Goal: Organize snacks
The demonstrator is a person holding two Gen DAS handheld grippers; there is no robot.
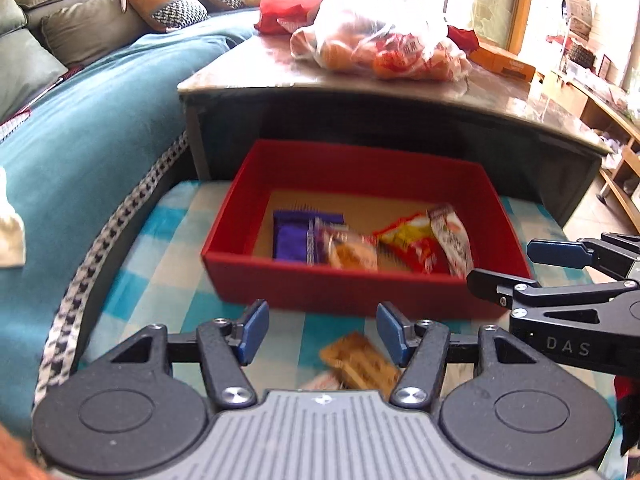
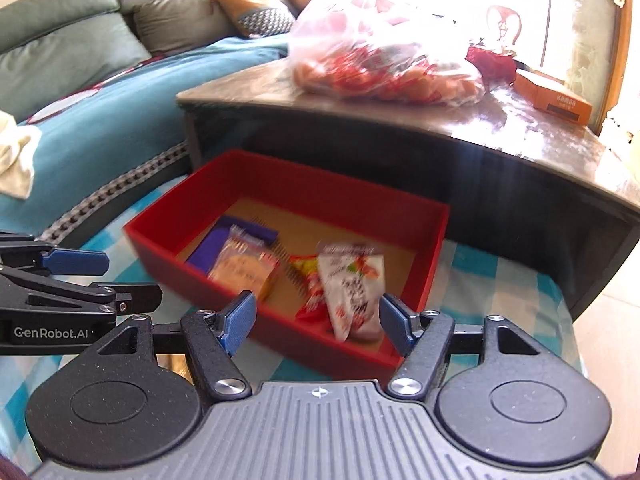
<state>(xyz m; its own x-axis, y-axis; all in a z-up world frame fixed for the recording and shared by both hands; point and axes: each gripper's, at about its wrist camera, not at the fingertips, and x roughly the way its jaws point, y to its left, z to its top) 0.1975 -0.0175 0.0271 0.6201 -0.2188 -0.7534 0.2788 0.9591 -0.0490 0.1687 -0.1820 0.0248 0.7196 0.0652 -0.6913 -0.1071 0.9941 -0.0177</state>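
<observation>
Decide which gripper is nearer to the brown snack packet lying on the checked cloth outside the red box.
Left. The brown snack packet lies just below the open left gripper, between its fingers in that view. The right gripper, also open, sits off to the side over the red box.

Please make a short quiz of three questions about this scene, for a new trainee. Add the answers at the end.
1. True or false: the red box is empty.
2. Where does the brown snack pack lie: A) inside the box, B) on the checked cloth in front of it, C) on the dark table?
3. Does the left hand-held gripper or the right hand-held gripper hold anything?

Key
1. False: a purple pack and other snacks lie inside.
2. B
3. No, both are open and hold nothing.
</observation>
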